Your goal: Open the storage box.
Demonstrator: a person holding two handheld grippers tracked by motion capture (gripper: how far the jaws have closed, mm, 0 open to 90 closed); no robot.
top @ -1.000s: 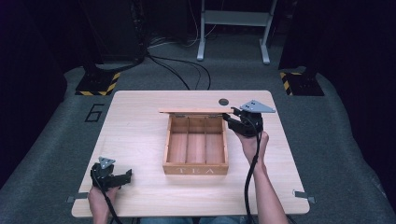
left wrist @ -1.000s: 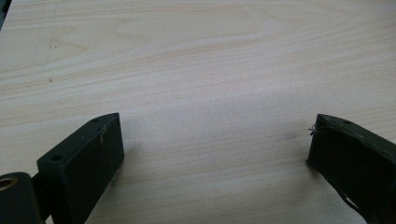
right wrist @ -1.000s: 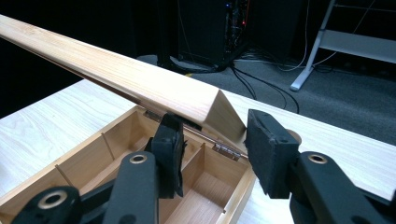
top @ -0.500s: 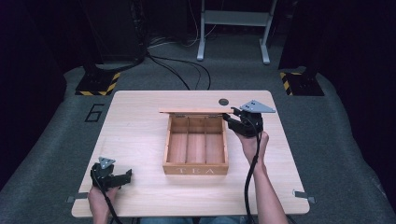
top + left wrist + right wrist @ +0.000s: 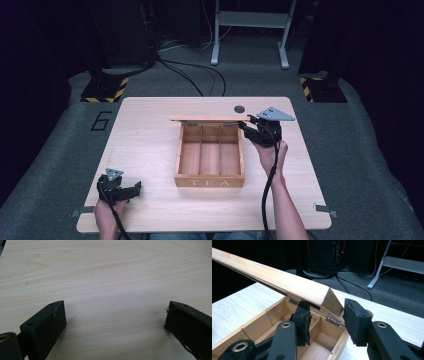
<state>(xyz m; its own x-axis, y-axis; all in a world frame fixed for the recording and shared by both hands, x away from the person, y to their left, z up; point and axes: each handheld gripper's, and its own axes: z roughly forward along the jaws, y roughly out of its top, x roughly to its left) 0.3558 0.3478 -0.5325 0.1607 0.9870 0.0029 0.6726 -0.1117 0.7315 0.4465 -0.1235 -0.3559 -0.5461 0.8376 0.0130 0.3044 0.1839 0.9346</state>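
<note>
A wooden tea box (image 5: 209,182) with three bare compartments stands in the middle of the table. Its hinged lid (image 5: 205,119) is raised along the far side. My right gripper (image 5: 248,126) is at the lid's right end, shut on it. In the right gripper view the lid (image 5: 287,282) slants up to the left, and its end sits between the pads of the right gripper (image 5: 325,320), above the box (image 5: 262,322). My left gripper (image 5: 136,189) rests near the table's front left corner. Its jaws stand wide apart over bare wood, so the left gripper (image 5: 113,315) is open.
A small dark round spot (image 5: 239,108) lies on the table (image 5: 150,140) behind the box. Black cables (image 5: 190,75) and a metal stand (image 5: 250,30) are on the floor beyond the table. A "6" (image 5: 101,120) marks the floor at the left.
</note>
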